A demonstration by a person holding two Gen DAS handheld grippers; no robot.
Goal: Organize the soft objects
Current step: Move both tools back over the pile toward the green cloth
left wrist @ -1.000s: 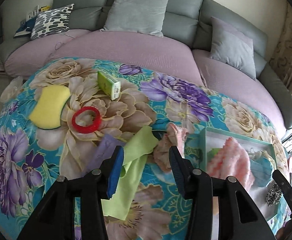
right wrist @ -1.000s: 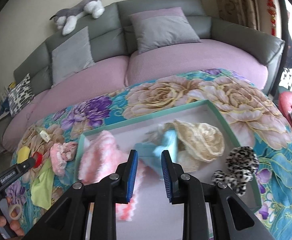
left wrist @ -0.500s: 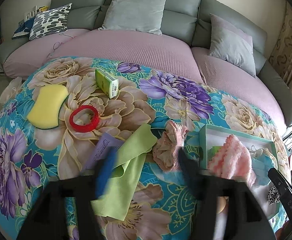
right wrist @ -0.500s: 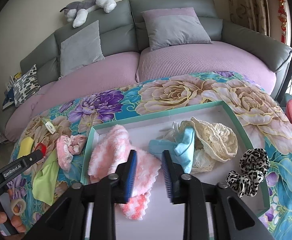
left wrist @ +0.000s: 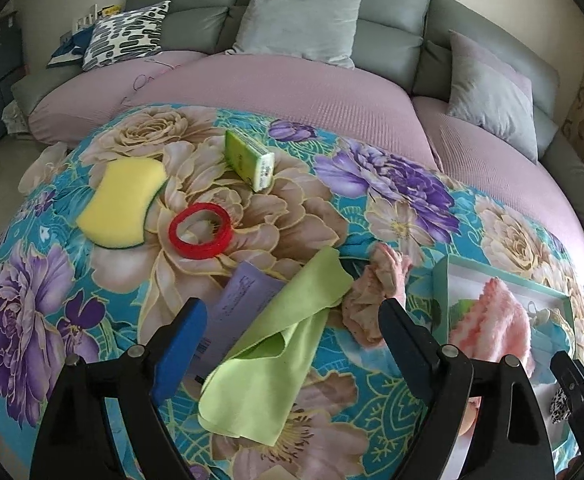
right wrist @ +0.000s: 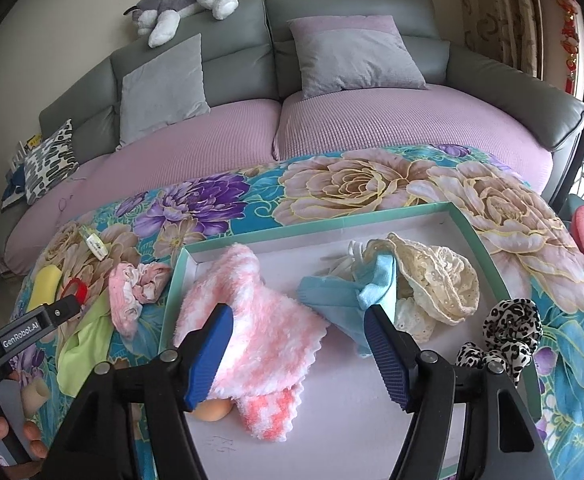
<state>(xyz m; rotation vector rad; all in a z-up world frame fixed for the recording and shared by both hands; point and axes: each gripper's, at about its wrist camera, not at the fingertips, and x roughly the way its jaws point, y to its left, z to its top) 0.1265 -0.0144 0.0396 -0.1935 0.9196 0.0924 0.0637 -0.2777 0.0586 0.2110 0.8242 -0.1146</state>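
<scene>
Soft objects are split between cloth and tray: ahead of the left gripper (left wrist: 292, 320), btwn its tips, a green cloth (left wrist: 276, 344) lies flat over a lilac packet (left wrist: 240, 300), w/ a pink crumpled rag (left wrist: 375, 296) just past the right-hand finger; further out to the left a yellow sponge (left wrist: 122, 204), red tape ring (left wrist: 200, 230) and green carton (left wrist: 250, 160) are seen. Jaws of this gripper have just been opening and now stand wide apart, nothing clamped; the view has been nudged closer to the cloth vs. a sec ago. By the right gripper (right wrist: 297, 328) the same is shown: jaws just opened, apart, empty, poised above the teal tray (right wrist: 487, 248), where a pink fluffy cloth (right wrist: 252, 320) lies under the left-hand finger, a blue cloth (right wrist: 355, 296) by the right-hand one, a cream lace piece (right wrist: 435, 280) beyond, and a leopard scrunchie (right wrist: 507, 332) off to the right on the rim. Judged: both tools readied for a fresh grasp; green cloth and rag probably next. Surface is a floral blanket (left wrist: 391, 184) spread before a grey-and-mauve sofa (right wrist: 371, 120) w/ cushions; a plush dog (right wrist: 184, 4) rests on the backrest; curtain at far right.
</scene>
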